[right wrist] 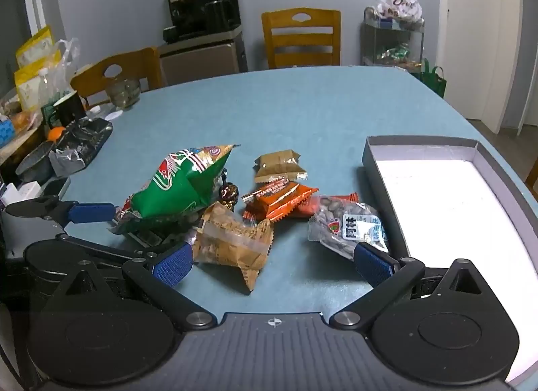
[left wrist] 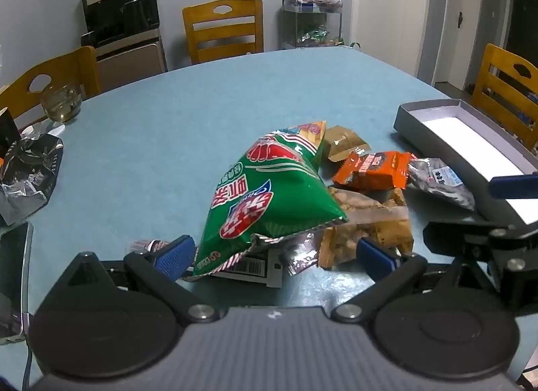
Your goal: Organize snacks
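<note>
2 grippers hang over a blue table, both spread to their widest and holding nothing. The left gripper brackets the near end of a green bag, its pads clear of the foil. The right gripper frames a tan pack, also untouched. Orange packs and a nut pouch lie just left of the open grey box.
</note>
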Demonstrator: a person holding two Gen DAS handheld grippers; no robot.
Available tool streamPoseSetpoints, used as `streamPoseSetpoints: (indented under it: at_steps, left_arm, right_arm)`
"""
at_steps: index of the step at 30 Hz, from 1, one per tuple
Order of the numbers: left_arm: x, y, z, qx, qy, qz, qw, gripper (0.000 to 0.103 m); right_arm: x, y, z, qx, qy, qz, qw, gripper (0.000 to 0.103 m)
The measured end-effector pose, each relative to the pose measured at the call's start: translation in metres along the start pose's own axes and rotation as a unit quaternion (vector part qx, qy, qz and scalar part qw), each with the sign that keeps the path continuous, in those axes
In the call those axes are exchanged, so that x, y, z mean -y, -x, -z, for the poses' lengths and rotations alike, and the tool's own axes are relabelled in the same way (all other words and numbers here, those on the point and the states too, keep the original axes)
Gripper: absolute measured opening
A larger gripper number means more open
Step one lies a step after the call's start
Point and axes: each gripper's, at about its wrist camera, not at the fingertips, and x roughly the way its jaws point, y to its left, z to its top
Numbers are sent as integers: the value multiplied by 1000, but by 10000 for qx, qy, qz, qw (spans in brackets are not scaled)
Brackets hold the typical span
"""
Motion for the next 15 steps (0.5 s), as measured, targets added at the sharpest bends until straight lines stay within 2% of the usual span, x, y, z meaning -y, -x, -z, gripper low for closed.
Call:
streamPoseSetpoints:
  at_steps: [11, 15]
  left_arm:
    - [2, -13, 2, -71, 92, 38, 9999, 103]
    - [1, -6, 1, -96, 80, 38, 9999, 103]
  right_arm:
    - [5, 2, 3, 37, -64, -36, 10000, 103]
    - [4, 2, 3, 32, -51, -37, 10000, 103]
